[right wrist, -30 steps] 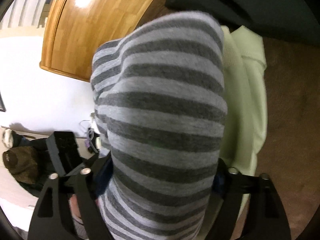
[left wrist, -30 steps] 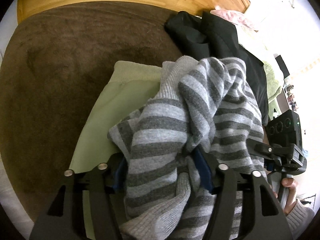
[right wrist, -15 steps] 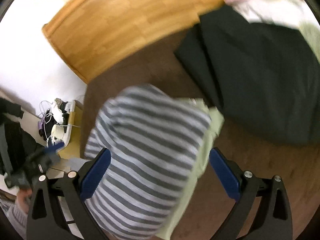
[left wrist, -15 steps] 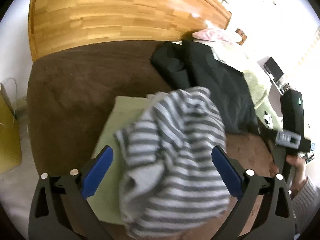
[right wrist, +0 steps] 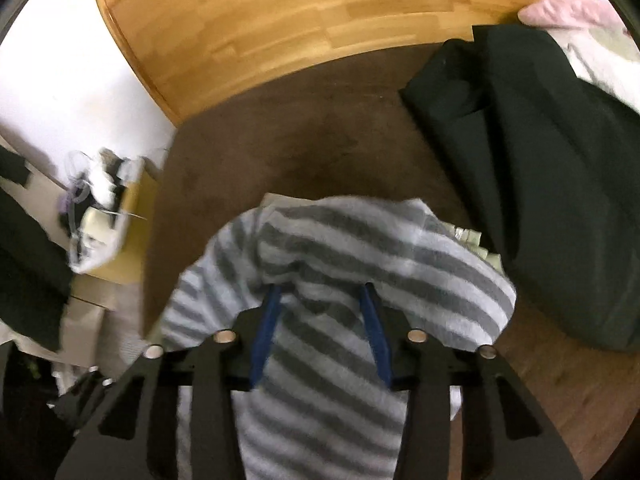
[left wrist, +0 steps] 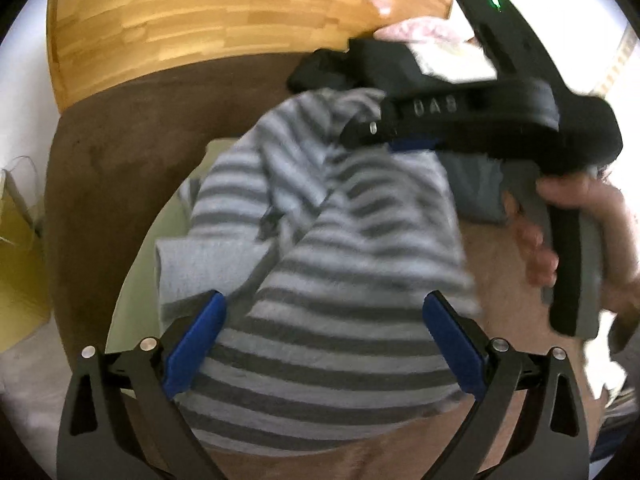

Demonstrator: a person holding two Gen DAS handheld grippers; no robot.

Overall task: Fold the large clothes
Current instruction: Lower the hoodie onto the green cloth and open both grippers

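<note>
Grey striped sweater bunched on a brown bed cover

The striped sweater point(left wrist: 344, 280) is seen heaped over a pale green garment point(left wrist: 132, 280) on the brown bed cover point(left wrist: 120, 152), beside a black garment point(right wrist: 540, 168). The left gripper point(left wrist: 324, 340) is held wide open above it, gripping nothing. The right gripper point(right wrist: 322, 336) is closing with sweater fabric between its blue pads point(right wrist: 266, 332). Raised characters resembling "0A8" are read on the right gripper's body.

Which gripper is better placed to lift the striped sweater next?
Right. The right gripper is closing with striped sweater bunched between its pads; the left gripper is wide open, gripping nothing.
</note>
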